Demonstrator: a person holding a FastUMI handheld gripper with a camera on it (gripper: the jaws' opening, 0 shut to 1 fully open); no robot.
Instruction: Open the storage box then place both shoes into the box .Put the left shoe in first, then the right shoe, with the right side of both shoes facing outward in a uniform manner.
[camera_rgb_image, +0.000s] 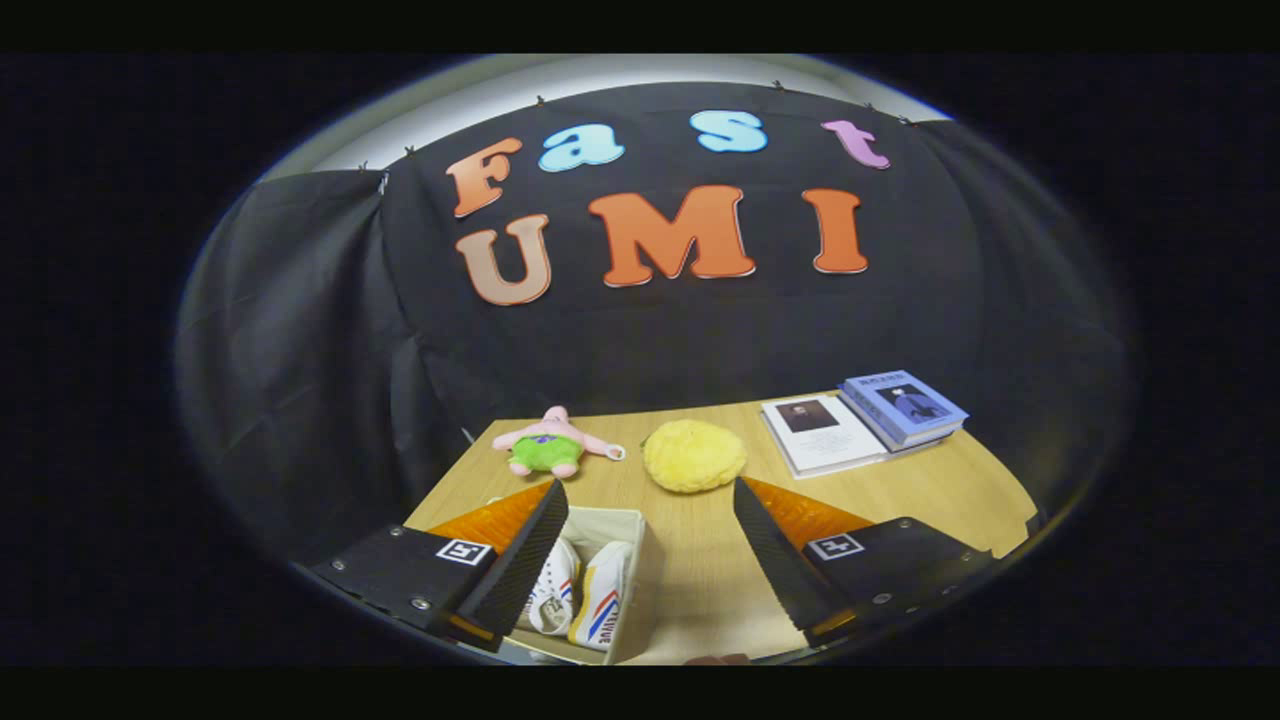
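My gripper (650, 500) hangs above the wooden table with its two fingers spread wide and nothing between them. Below, close against the left finger (525, 560), stands an open beige storage box (640, 560). Two white shoes with red and blue stripes lie side by side in it: one (553, 595) is partly hidden by the left finger, the other (603, 598) sits to its right. The box's left part is hidden behind the finger.
Beyond the fingers on the table (700, 590) lie a pink and green plush star toy (550, 443), a round yellow fluffy object (693, 455), a white book (820, 435) and a blue book (903, 405). Black cloth walls stand behind and to the left.
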